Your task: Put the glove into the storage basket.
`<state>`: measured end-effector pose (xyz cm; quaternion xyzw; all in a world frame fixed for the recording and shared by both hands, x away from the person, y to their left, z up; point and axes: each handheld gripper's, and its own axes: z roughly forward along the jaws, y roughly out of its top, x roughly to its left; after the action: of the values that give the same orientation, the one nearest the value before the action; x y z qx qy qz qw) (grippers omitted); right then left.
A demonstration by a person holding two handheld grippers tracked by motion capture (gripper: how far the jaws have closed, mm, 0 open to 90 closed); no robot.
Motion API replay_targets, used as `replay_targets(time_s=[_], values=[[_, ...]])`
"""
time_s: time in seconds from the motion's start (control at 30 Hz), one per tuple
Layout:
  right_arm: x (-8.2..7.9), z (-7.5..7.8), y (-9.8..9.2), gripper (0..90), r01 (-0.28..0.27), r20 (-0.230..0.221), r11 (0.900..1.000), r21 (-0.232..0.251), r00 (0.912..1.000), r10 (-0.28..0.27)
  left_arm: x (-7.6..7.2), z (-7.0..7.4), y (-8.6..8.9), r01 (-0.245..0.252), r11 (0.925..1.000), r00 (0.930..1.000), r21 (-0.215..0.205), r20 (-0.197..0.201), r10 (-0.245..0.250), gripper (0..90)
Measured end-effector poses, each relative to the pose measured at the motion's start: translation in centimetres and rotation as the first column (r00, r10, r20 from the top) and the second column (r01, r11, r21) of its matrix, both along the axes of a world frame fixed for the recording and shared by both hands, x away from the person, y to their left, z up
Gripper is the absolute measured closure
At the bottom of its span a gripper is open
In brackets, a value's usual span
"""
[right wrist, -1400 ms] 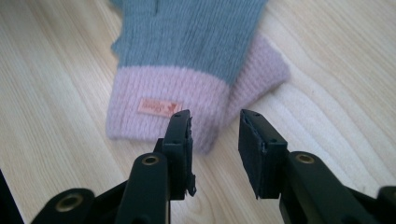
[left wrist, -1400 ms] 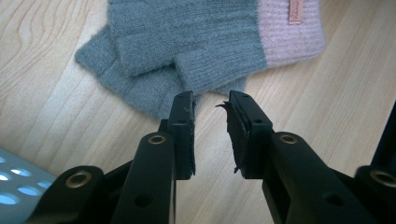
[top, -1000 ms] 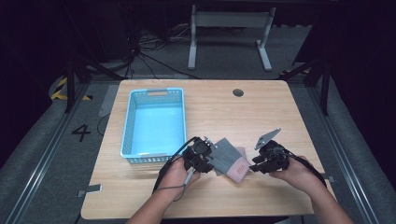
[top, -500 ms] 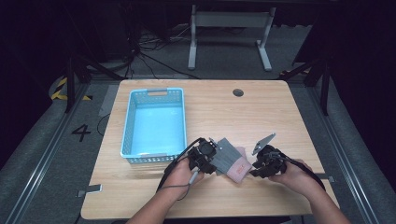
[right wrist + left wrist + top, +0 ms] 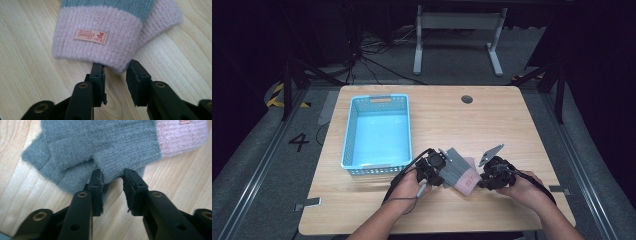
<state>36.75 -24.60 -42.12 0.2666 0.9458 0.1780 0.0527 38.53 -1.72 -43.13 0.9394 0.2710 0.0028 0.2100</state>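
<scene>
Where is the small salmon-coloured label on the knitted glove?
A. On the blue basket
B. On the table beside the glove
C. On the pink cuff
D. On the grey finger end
C: in the right gripper view the label is sewn flat on the pink cuff of the glove, just beyond the right gripper.
</scene>
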Motion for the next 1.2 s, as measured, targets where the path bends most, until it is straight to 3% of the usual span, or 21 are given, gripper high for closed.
replay_targets(time_s=[0.2,0.37,0.57,0.93,1.2], values=[[0.0,0.2,0.1,78.8,0.031,0.005,1.000,0.001,0.9995,-0.031,-0.4,0.2,-0.3,0.013,0.9996,0.9992,0.025,0.038,-0.014,79.0],[-0.1,0.3,0.2,81.9,0.034,0.014,0.999,0.001,0.9993,-0.034,-0.6,0.8,-0.3,0.020,0.9997,0.9983,0.016,0.054,-0.020,85.4],[-0.2,0.7,0.0,83.8,0.046,0.026,0.999,0.019,0.9986,-0.046,-1.0,1.5,-0.3,0.026,0.9996,0.9969,0.007,0.075,-0.026,86.7],[-0.1,2.4,-0.6,85.0,0.059,0.122,0.996,0.066,0.9903,-0.067,-2.4,3.5,0.2,0.044,0.9985,0.9913,-0.032,0.126,-0.040,86.7],[0.4,3.0,-0.6,85.4,0.069,0.154,0.992,0.101,0.9845,-0.084,-3.3,4.0,0.3,0.057,0.9977,0.9902,-0.038,0.130,-0.052,86.7]])
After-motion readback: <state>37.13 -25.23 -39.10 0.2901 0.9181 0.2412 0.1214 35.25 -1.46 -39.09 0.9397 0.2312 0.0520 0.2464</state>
